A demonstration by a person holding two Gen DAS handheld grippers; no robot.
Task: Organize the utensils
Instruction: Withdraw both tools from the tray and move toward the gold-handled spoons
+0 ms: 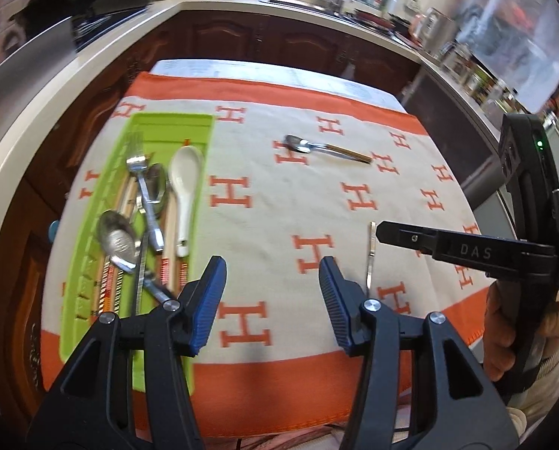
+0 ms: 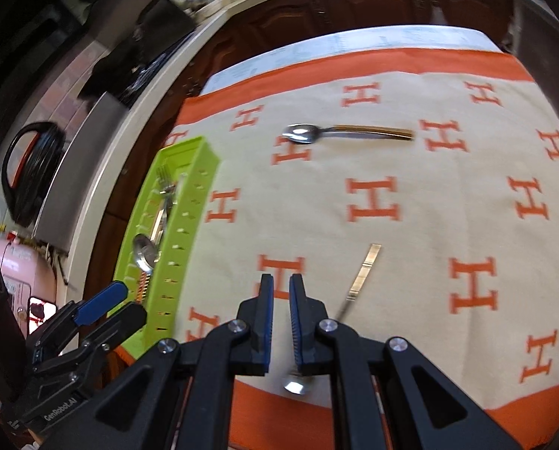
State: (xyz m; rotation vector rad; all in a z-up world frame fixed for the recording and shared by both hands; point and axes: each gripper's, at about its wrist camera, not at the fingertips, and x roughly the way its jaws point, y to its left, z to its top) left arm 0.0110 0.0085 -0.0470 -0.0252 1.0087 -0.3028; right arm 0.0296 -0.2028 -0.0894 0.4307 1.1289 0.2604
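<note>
A green tray [image 1: 174, 118] on the left of the cloth holds forks, steel spoons, a white ceramic spoon [image 1: 185, 183] and chopsticks. My left gripper [image 1: 272, 281] is open over the cloth just right of the tray, with nothing between its fingers. A gold-handled spoon [image 2: 316, 133] lies alone farther back. A steel spoon [image 2: 365, 273] lies near the front edge, its bowl under my right gripper [image 2: 281, 288]. That gripper's pads are almost together with only a thin gap and nothing held. In the left wrist view the same spoon's handle [image 1: 371, 255] shows beside the right gripper [image 1: 382, 232].
The orange and beige cloth [image 1: 279, 195] with H marks covers the table. Dark wood cabinets [image 1: 264, 41] and a pale counter edge run behind and to the left. A hand [image 1: 504, 337] holds the right gripper. In the right wrist view, the left gripper [image 2: 133, 300] and tray [image 2: 189, 225] are at left.
</note>
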